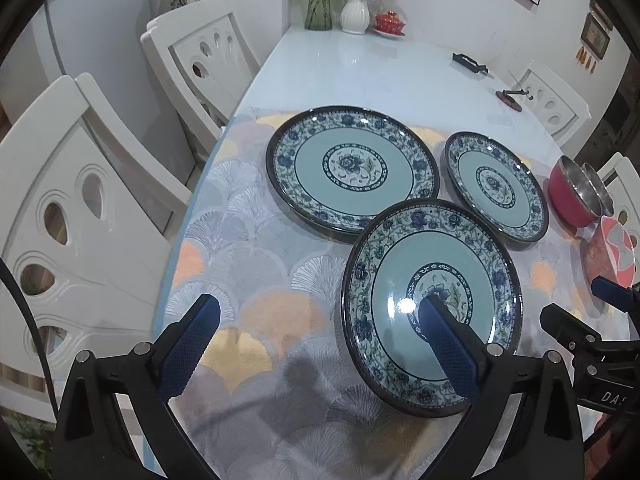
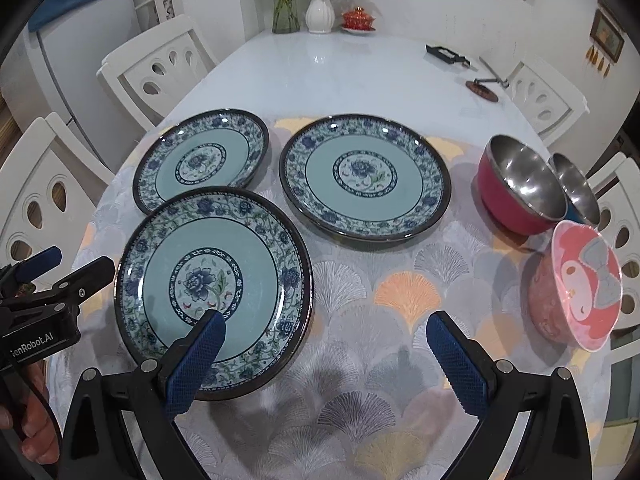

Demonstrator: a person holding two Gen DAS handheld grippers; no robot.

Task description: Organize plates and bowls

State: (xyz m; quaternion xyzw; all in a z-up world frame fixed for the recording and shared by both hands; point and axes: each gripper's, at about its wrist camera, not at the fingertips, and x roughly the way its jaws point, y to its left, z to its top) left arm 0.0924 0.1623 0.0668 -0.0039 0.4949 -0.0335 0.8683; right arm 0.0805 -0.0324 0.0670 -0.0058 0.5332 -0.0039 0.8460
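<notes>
Three blue floral plates lie on the patterned cloth: a near plate [image 1: 432, 304] [image 2: 212, 288], a far left plate [image 1: 352, 168] [image 2: 204, 160] and a far right plate [image 1: 496, 184] [image 2: 364, 176]. The near plate overlaps the rim of the far left plate. A red steel-lined bowl [image 2: 520, 184], a second steel bowl [image 2: 576, 192] behind it and a pink cartoon bowl [image 2: 576, 288] stand at the right. My left gripper [image 1: 320, 340] is open above the cloth, its right finger over the near plate. My right gripper [image 2: 326, 356] is open, its left finger over the same plate.
White chairs [image 1: 80, 240] [image 2: 540, 96] surround the table. Vases with flowers [image 2: 320, 8], a red lidded cup [image 2: 358, 18], a black item [image 2: 444, 54] and a small stand [image 2: 486, 86] sit on the far white tabletop [image 2: 340, 72].
</notes>
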